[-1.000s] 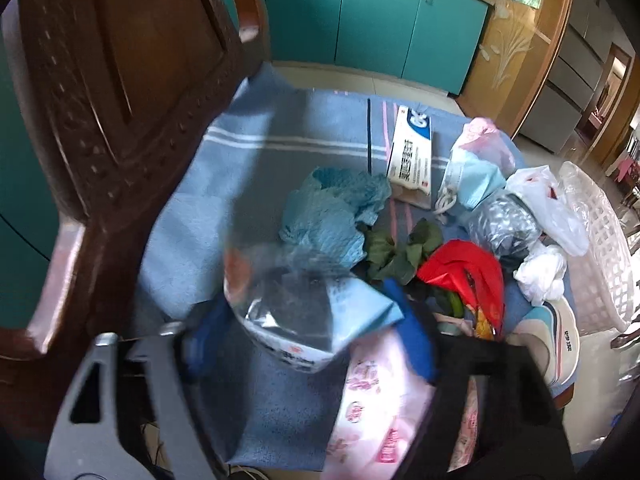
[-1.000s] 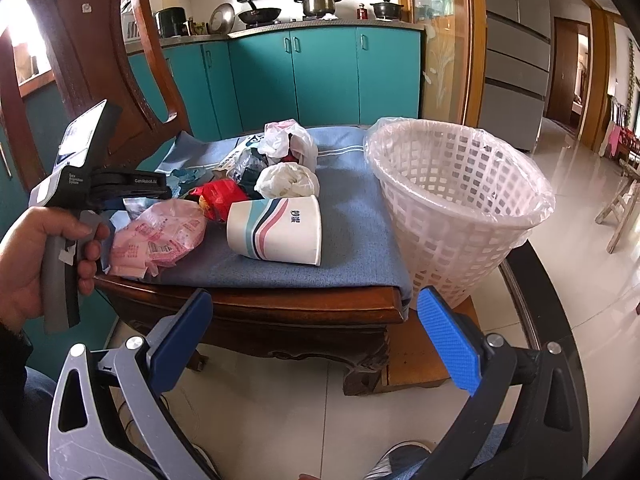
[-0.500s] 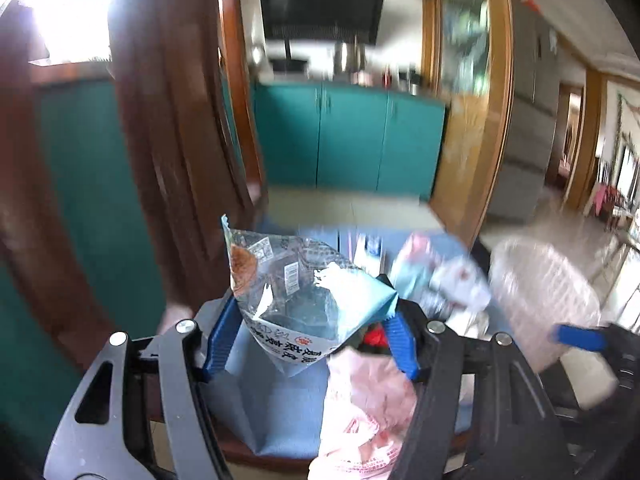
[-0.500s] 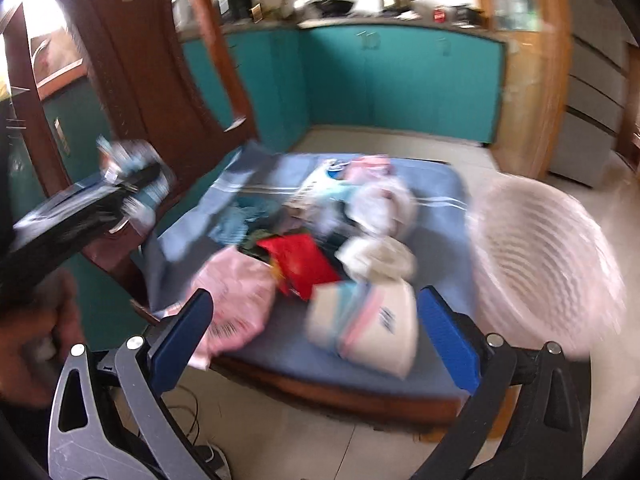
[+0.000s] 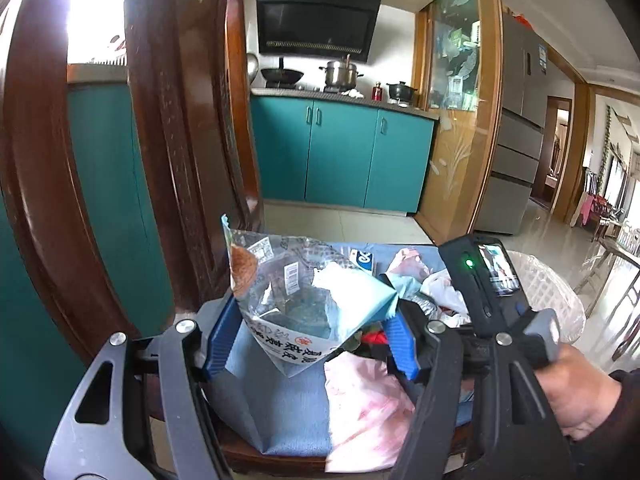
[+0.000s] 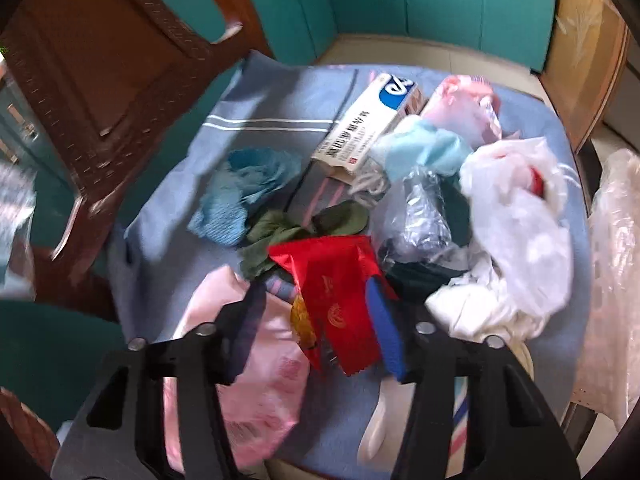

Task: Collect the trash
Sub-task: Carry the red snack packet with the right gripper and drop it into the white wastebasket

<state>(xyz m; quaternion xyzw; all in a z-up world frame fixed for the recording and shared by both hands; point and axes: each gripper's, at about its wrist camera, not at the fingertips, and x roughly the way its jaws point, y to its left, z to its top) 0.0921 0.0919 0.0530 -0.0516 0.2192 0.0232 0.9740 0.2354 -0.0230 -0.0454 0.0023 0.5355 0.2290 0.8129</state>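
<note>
A clear and light-blue snack bag (image 5: 304, 300) is pinched between the blue pads of my left gripper (image 5: 308, 336), held up above the blue tablecloth (image 5: 280, 408). My right gripper (image 6: 316, 292) points down into the trash pile, its jaws closing. A red foil wrapper (image 6: 332, 280) lies between them. The right pad is at the wrapper's edge and the left pad is still clear of it. In the left wrist view a hand (image 5: 576, 392) holds the right gripper's body over the pile. The white mesh basket (image 5: 552, 292) stands at the table's right end.
On the cloth (image 6: 256, 100) lie a pink bag (image 6: 260, 360), crumpled blue cloth (image 6: 244, 188), green leaves (image 6: 280, 232), a white box (image 6: 372, 120), a white plastic bag (image 6: 520, 216) and a paper cup (image 6: 380, 420). A carved wooden chair (image 6: 100, 60) stands at the left.
My left gripper lifted the snack bag off the table and levelled out. My right gripper swung from the table's front edge over the pile, tipped down, and its jaws narrowed around the red wrapper.
</note>
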